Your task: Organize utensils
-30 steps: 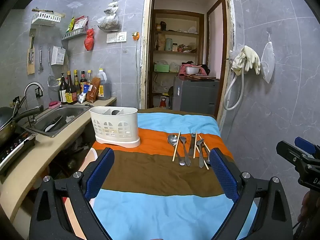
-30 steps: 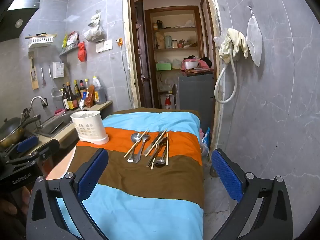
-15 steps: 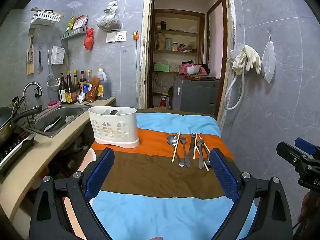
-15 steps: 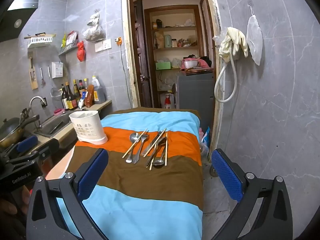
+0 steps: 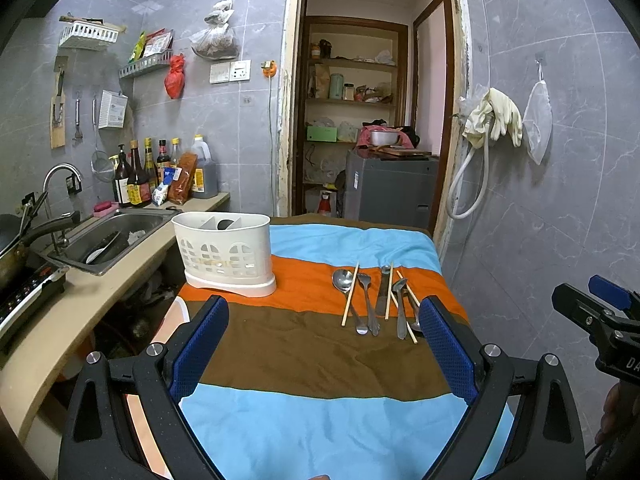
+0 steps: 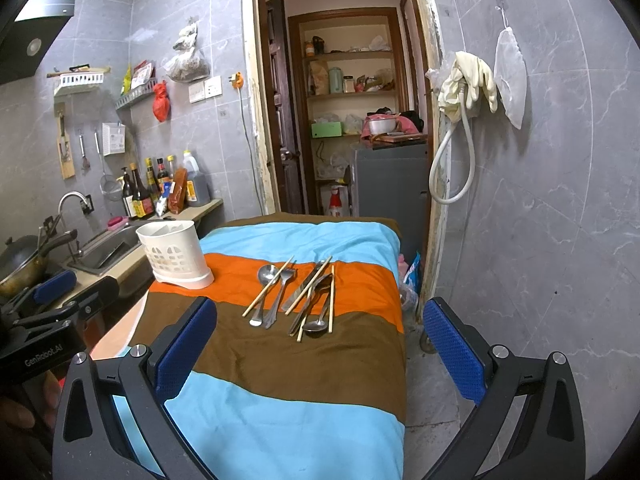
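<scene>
A white plastic utensil caddy [image 5: 226, 252] stands on the orange stripe of the striped cloth [image 5: 312, 360] at the table's left; it also shows in the right wrist view [image 6: 174, 254]. Spoons, a fork, a knife and wooden chopsticks [image 5: 376, 300] lie loose side by side on the cloth to its right, also in the right wrist view [image 6: 298, 294]. My left gripper [image 5: 324, 344] is open and empty, held above the near part of the table. My right gripper [image 6: 320, 346] is open and empty, nearer the table's right edge.
A counter with a sink [image 5: 108, 236], bottles [image 5: 138, 178] and a wok [image 6: 20, 264] runs along the left. A tiled wall [image 6: 540, 220] with a hose and gloves is close on the right. A doorway with shelves and a grey cabinet [image 5: 390, 192] lies behind the table.
Both views have shifted only slightly; the right gripper has drifted a little toward the table. Both grippers stay open and nothing on the table has moved.
</scene>
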Motion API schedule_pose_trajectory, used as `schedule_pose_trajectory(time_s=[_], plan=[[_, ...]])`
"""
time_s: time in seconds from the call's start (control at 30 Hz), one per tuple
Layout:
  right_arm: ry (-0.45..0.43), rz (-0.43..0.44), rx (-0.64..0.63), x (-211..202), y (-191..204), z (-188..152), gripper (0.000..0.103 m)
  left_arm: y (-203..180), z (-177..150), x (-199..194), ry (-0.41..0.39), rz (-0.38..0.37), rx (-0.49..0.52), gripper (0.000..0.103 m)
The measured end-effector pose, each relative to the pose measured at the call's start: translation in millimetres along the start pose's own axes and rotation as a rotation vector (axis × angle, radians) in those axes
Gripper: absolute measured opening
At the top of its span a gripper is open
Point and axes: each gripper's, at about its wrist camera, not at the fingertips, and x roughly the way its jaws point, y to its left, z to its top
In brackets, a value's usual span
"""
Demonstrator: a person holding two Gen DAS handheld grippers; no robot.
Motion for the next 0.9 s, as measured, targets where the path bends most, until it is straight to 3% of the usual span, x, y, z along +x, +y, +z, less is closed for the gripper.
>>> schedule_pose_trajectory(time_s=[0.9], plan=[[0.005,0.001,0.001,3.2,-1.8,-0.1,0.103,-0.3,0.5,2.4,0.002,0.001,0.000,0.093]])
